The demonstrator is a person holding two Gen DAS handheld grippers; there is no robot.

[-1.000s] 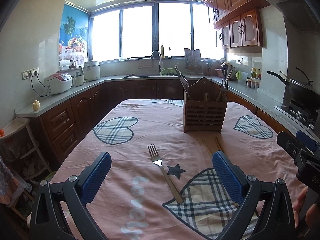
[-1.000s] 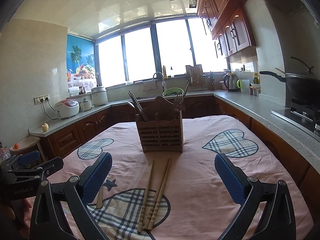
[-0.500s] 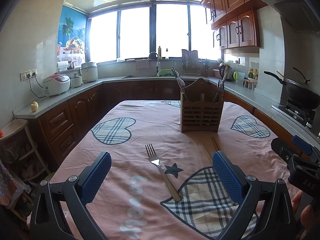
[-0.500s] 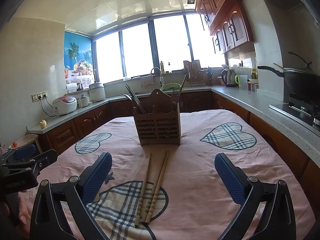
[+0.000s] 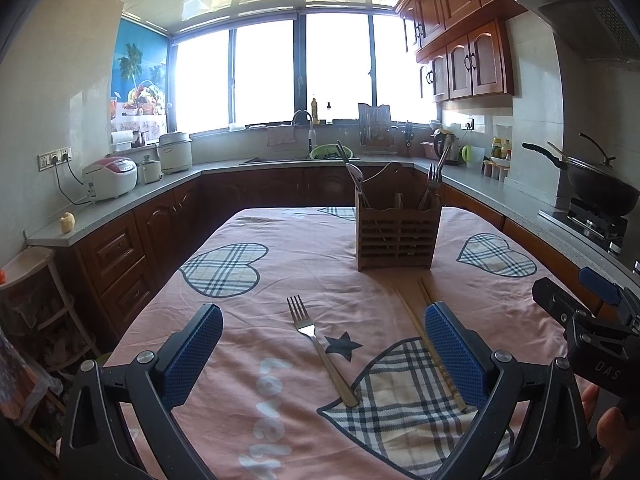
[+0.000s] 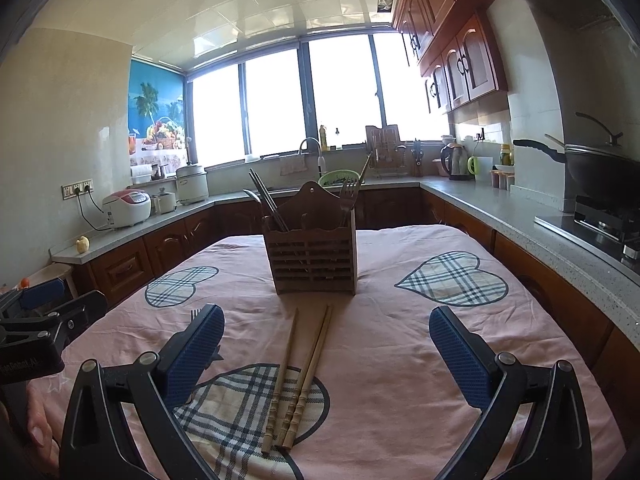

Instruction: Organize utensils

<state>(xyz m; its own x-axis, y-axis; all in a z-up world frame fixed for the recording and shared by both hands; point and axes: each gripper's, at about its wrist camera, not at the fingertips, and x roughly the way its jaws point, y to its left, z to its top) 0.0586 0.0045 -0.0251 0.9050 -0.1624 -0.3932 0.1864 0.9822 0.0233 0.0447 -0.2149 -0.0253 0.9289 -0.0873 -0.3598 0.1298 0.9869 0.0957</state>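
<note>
Left hand-held gripper [image 5: 322,354]: you hold it spread wide, empty, above the fork [image 5: 320,348].
Right hand-held gripper [image 6: 326,354]: spread wide, empty, over the chopsticks [image 6: 298,376].
Utensil holder [image 6: 314,254]: upright, just beyond the chopstick tips.
Counter [image 6: 400,340]: bare pink cloth around both utensils.

A pink tablecloth [image 5: 280,248] with plaid hearts covered the table. On it stood a wooden holder [image 5: 398,236]; nearer the tool lay a fork [image 5: 316,344] and chopsticks [image 6: 304,372].
</note>
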